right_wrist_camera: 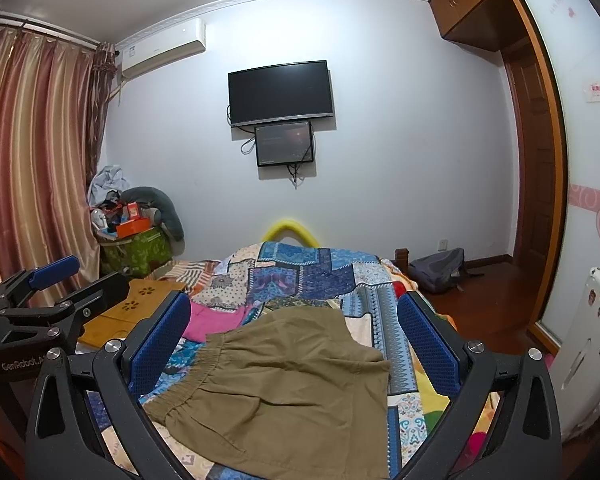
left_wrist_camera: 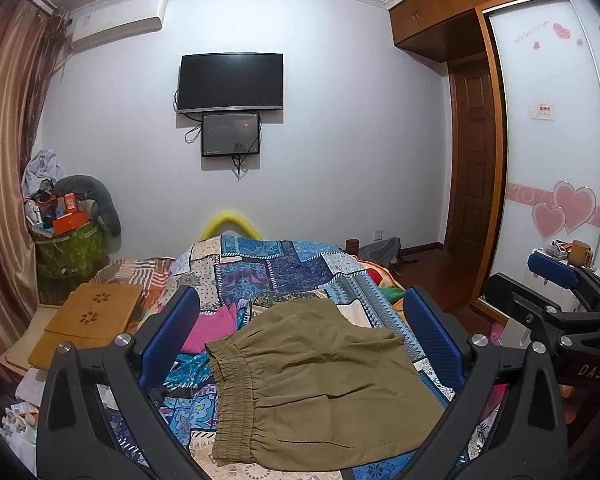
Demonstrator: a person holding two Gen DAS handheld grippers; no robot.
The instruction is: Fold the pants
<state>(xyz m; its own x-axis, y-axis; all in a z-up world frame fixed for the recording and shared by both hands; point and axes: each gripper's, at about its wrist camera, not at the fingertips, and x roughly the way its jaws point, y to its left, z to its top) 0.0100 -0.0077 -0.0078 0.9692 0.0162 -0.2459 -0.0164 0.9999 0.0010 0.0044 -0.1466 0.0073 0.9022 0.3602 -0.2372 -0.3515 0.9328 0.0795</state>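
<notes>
Olive-brown pants [left_wrist_camera: 320, 384] lie folded flat on the patchwork bedspread [left_wrist_camera: 268, 268], elastic waistband toward the left. They also show in the right wrist view [right_wrist_camera: 284, 392]. My left gripper [left_wrist_camera: 300, 320] is open and empty, held above the pants, which show between its blue pads. My right gripper [right_wrist_camera: 294, 328] is open and empty too, above the same pants. Each gripper appears at the edge of the other's view: the right gripper [left_wrist_camera: 556, 280] and the left gripper [right_wrist_camera: 52, 276].
A pink garment [left_wrist_camera: 212, 324] lies on the bed left of the pants. A wooden lap tray [left_wrist_camera: 88, 320] sits at the bed's left edge. A green basket of clutter [left_wrist_camera: 68, 248] stands by the curtain. A grey backpack [right_wrist_camera: 440, 268] is on the floor right.
</notes>
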